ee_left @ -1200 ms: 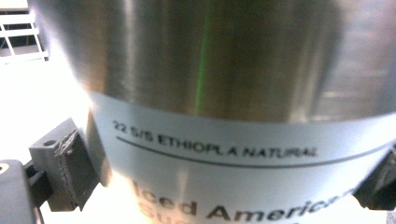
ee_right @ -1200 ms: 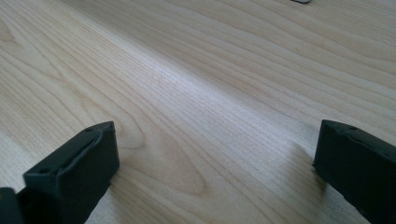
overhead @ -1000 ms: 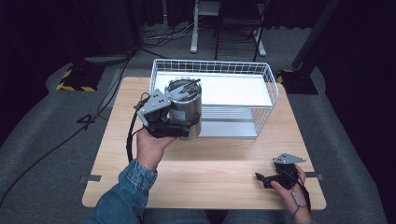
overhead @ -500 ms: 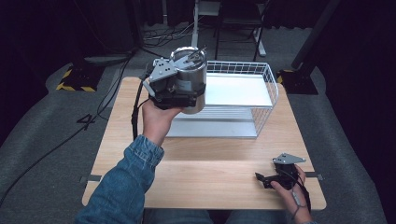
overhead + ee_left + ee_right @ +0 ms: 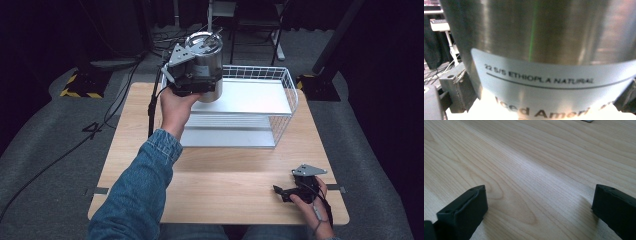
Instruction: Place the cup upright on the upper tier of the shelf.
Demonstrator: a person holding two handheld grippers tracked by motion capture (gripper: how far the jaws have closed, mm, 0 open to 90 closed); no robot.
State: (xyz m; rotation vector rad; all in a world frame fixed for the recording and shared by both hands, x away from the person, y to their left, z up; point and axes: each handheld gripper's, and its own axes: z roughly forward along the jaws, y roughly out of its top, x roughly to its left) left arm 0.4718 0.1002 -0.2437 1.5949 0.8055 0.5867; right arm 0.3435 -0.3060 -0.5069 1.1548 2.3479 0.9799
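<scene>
left gripper [image 5: 196, 75] raised farther, over basket [image 5: 285, 80] | jaws clamp steel canister [image 5: 206, 65] (labelled) | right gripper [image 5: 287, 192] jaws spread wide on table [image 5: 225, 195]

One stainless steel canister [image 5: 209, 65] with one printed label [image 5: 554, 82], one white wire basket [image 5: 280, 100], one wooden table [image 5: 220, 190], two handheld grippers: left gripper [image 5: 192, 75], right gripper [image 5: 287, 192].

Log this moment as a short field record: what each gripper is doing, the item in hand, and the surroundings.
left gripper: shut on the steel canister, raised above the rack's left end
steel canister: upright, label reads "ETHIOPIA NATURAL"
right gripper: open, low over the table, holds nothing
wire rack: white, far half of the table
table: light wood
</scene>
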